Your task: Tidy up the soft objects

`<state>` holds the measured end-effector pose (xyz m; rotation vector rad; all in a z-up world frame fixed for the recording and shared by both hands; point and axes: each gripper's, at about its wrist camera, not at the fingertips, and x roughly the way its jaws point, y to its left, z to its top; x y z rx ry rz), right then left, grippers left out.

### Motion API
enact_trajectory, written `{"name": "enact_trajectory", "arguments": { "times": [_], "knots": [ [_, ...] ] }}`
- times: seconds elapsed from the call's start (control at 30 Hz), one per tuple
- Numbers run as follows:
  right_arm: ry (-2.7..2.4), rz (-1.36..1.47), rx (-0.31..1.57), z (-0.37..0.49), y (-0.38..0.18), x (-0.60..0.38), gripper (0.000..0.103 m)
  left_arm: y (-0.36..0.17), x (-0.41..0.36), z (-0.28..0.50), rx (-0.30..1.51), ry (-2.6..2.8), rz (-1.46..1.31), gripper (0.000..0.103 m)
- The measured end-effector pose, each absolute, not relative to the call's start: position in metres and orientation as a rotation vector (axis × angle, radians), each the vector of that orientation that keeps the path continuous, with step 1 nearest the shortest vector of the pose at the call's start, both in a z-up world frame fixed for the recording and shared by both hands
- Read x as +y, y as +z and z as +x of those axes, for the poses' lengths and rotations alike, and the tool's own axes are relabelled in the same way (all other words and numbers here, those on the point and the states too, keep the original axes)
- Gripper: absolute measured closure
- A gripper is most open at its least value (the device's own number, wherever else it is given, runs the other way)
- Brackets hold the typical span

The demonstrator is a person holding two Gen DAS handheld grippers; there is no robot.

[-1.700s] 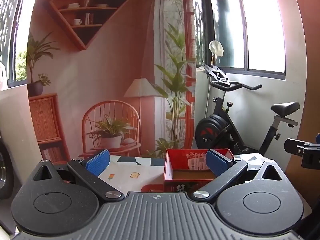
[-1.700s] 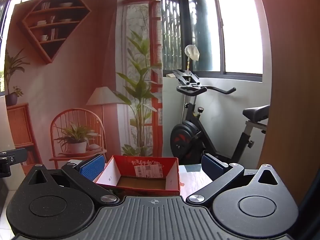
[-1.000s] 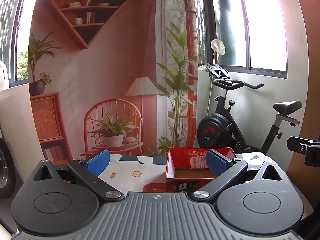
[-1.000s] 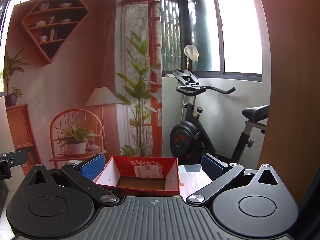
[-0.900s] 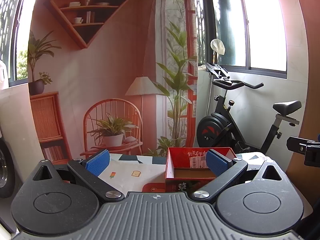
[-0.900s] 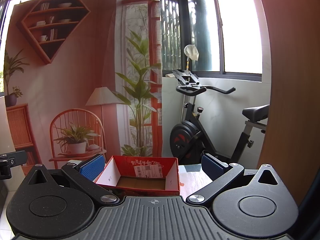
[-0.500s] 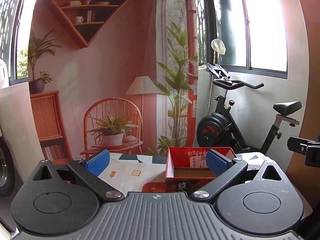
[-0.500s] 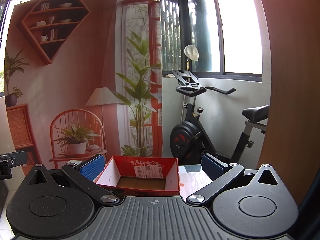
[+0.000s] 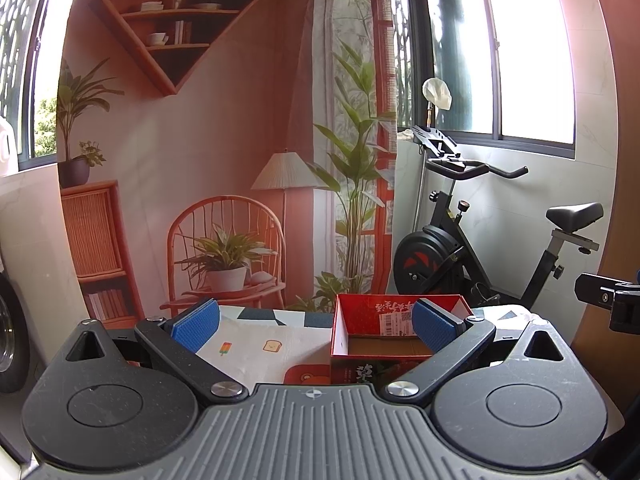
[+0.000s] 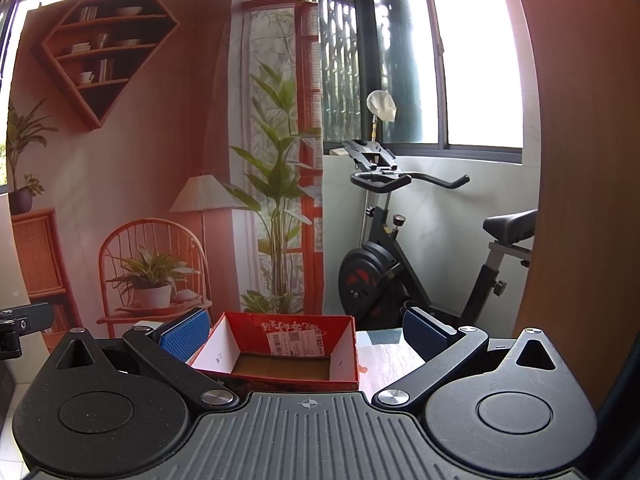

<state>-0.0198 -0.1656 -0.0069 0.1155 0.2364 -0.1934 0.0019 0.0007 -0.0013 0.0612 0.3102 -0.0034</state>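
Soft objects, the things the task asks to organize, do not show in either view at this moment, so where they lie cannot be told; they are probably lower on the table, under the bodies of the tools that fill the bottom of both pictures. What does show is the red box, open at the top and seemingly empty, with a brown cardboard floor and a white label on its far inner wall. It stands on the table, and it looks like the likely place for the soft things. The left gripper is held with its jaws wide apart and nothing between them; the box is in front of it toward its right finger, whose blue pad overlaps the box's right part in the picture. The right gripper is also spread wide and empty, and the box sits almost centered between its two blue pads, a little beyond them. Judging from the task alone, the objects should be light and yielding, so a grip at the middle of the bulk would be safer than at a loose edge, which may slip out. The box itself looks like thin, light cardboard and may slide if pushed. Behind the box hangs a printed backdrop, and to the right of the box stands an exercise bike.
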Motion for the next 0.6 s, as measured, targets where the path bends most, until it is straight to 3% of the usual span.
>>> {"name": "enact_trajectory", "arguments": {
  "times": [0.6],
  "knots": [
    [-0.194,0.116,0.237,-0.0196,-0.0063,-0.1675,0.0,-0.0012,0.0009,0.0019,0.31,-0.004,0.061,0.0]
  ]
}}
